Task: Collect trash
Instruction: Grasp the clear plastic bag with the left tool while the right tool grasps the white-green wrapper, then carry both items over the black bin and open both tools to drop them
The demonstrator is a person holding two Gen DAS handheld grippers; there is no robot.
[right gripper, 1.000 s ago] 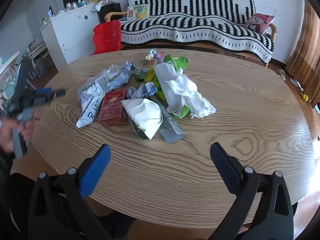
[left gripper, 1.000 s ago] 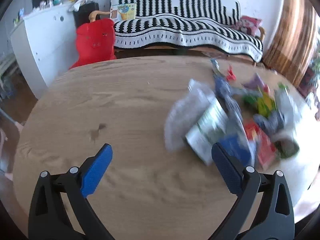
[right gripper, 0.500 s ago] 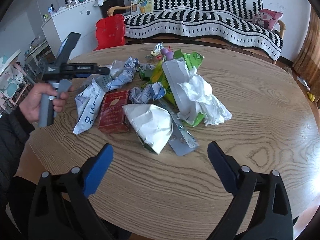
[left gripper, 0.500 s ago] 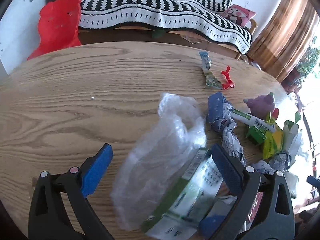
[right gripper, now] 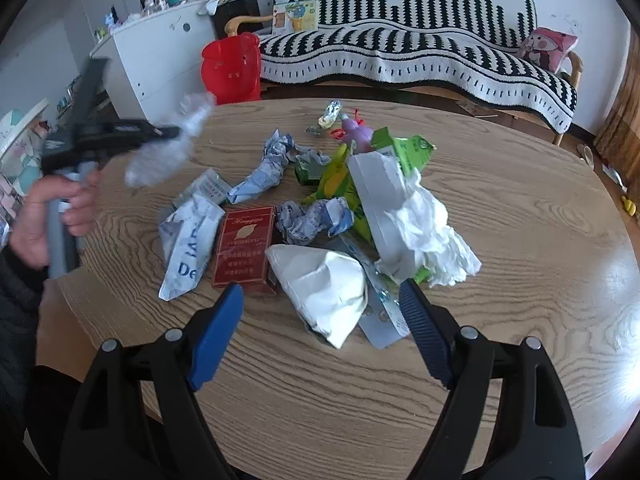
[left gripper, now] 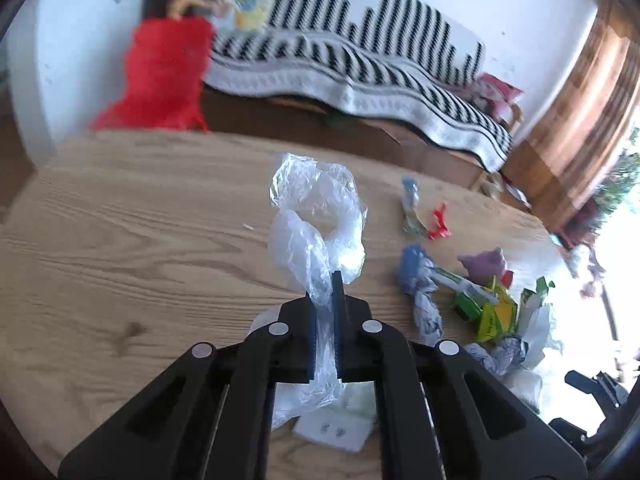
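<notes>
The clear plastic bag (left gripper: pixel 316 224) hung pinched between the pads of the left gripper (left gripper: pixel 325 320), whose jaws had just snapped together on a twisted fold of it; the rest of the film billowed up loose above the wooden table (left gripper: pixel 140 240), near its left edge as seen from the right wrist. The person's left hand (right gripper: pixel 52 216) gripped the grey handle there, out past the table's rim.

The remaining trash lay heaped around the table's middle: a red cigarette box (right gripper: pixel 246 248), a white crumpled wrapper (right gripper: pixel 324 284) just beside it, a blue-and-white printed pouch (right gripper: pixel 188 244), balled blue paper (right gripper: pixel 264 168), a green carton (right gripper: pixel 404 152) with white tissue (right gripper: pixel 436 232) spilling from it, and a small purple toy (right gripper: pixel 358 132) toward the far edge.

The right gripper (right gripper: pixel 322 320) stood spread, its jaws having just been narrowing, with the white wrapper lying beyond the blue pads but not touched by them.

To my eye the step was getting the bag up and open as a receptacle. Done well, that meant keeping the pinch firm on the thin film, lifting it clear of the pile so nothing dragged, and having the right gripper take the bag's opposite lip rather than a wad of it, so the mouth would part.
</notes>
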